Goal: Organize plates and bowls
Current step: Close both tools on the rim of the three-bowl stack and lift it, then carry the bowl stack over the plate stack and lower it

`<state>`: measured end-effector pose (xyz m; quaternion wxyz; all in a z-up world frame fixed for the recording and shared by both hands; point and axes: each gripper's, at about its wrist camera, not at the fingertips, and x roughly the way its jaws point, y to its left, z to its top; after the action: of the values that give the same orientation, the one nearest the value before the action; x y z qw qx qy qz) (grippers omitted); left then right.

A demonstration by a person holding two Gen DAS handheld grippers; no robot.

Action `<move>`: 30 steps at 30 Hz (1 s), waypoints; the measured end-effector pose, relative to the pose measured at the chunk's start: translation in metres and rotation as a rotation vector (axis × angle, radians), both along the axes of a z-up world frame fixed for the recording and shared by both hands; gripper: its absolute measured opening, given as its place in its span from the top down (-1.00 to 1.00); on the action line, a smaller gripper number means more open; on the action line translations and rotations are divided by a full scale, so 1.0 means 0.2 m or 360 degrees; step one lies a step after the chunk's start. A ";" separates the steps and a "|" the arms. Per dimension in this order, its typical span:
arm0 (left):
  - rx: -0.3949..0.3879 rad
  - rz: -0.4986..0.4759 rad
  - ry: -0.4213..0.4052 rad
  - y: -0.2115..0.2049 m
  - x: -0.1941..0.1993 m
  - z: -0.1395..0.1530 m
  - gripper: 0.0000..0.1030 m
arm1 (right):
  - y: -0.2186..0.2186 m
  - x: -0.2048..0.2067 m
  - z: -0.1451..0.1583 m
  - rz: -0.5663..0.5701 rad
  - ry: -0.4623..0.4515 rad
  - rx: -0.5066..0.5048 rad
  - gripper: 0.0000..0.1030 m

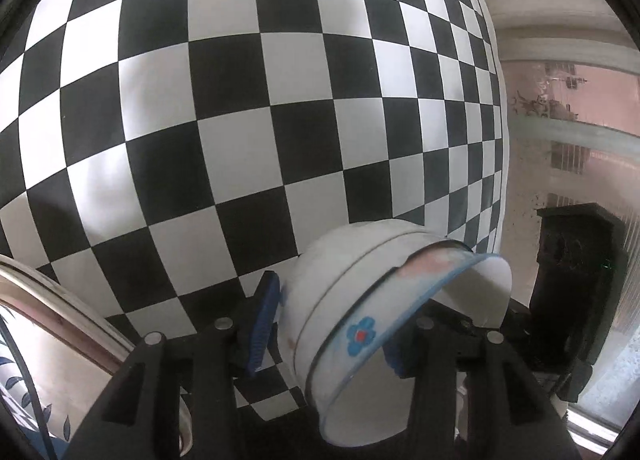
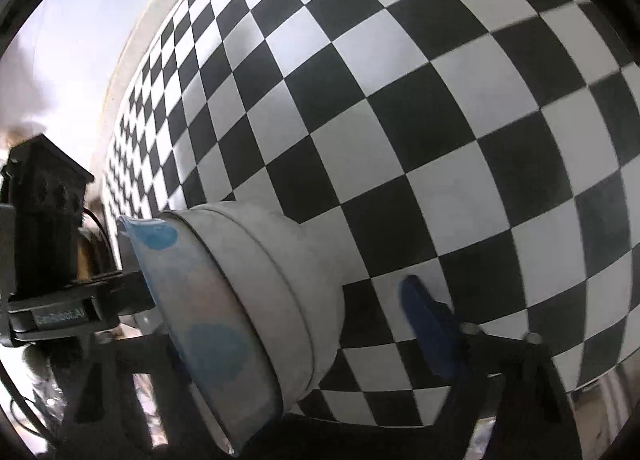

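While the bowl (image 1: 360, 320) lies tipped on its side low over the chequered cloth (image 1: 240, 100), its foot turned away from the cameras and its blue-edged rim towards them, the sensible step seems to be settling it down upright or onto a stack without letting it roll. The left gripper (image 1: 328, 340) stands fairly narrow and appears to clasp the bowl, one blue pad (image 1: 262, 324) lying against the white wall and the other mostly hidden behind the rim. The right gripper (image 2: 288, 300) stands wider and grips nothing: its visible blue finger (image 2: 428, 324) hangs clear of the bowl's foot with cloth showing in between, and its other finger is hidden behind the bowl. To do this well, I would keep the left hold firm until the foot or rim rests fully on something, turn the bowl slowly because a glazed wall may slip between rubber pads, and bring the right fingers in only to steady the foot, not to knock it. A dish with blue leaves (image 1: 80, 312) lies just beside the left gripper at the lower left, and it looks a likely neighbour or resting place, so the lowering should avoid clipping its rim. For writing, only a small label (image 2: 60, 316) on the left gripper's body shows in the right wrist view; it is blurred, and I can make out just an ending like "bot.AI". The bowl bears a blue flower with a red centre, but no words
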<state>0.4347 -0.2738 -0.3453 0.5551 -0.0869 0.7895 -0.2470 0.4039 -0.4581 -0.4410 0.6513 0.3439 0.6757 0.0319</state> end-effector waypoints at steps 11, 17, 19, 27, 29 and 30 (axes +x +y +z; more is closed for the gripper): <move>-0.0010 0.0038 0.0007 0.02 -0.01 0.02 0.21 | 0.04 0.00 -0.02 -0.0110 0.0021 0.0149 -0.07; -0.0012 0.0047 0.0008 0.05 -0.01 0.04 0.21 | 0.01 -0.05 -0.04 -0.0139 0.0049 0.0187 -0.04; -0.0010 0.0050 0.0009 0.05 -0.02 0.04 0.21 | 0.01 -0.05 -0.04 -0.0143 0.0050 0.0190 -0.02; -0.0014 0.0063 -0.0017 0.06 -0.03 0.08 0.21 | 0.01 -0.05 -0.02 -0.0120 0.0042 0.0190 0.02; -0.0016 0.0074 -0.0036 0.07 -0.02 0.09 0.21 | 0.03 -0.04 0.01 -0.0095 0.0018 0.0175 0.02; -0.0018 0.0075 -0.0039 0.07 -0.02 0.09 0.21 | 0.04 -0.03 0.01 -0.0091 0.0013 0.0171 0.02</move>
<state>0.4305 -0.2590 -0.3281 0.5698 -0.1056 0.7790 -0.2395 0.3972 -0.4510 -0.4383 0.6297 0.3977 0.6655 0.0482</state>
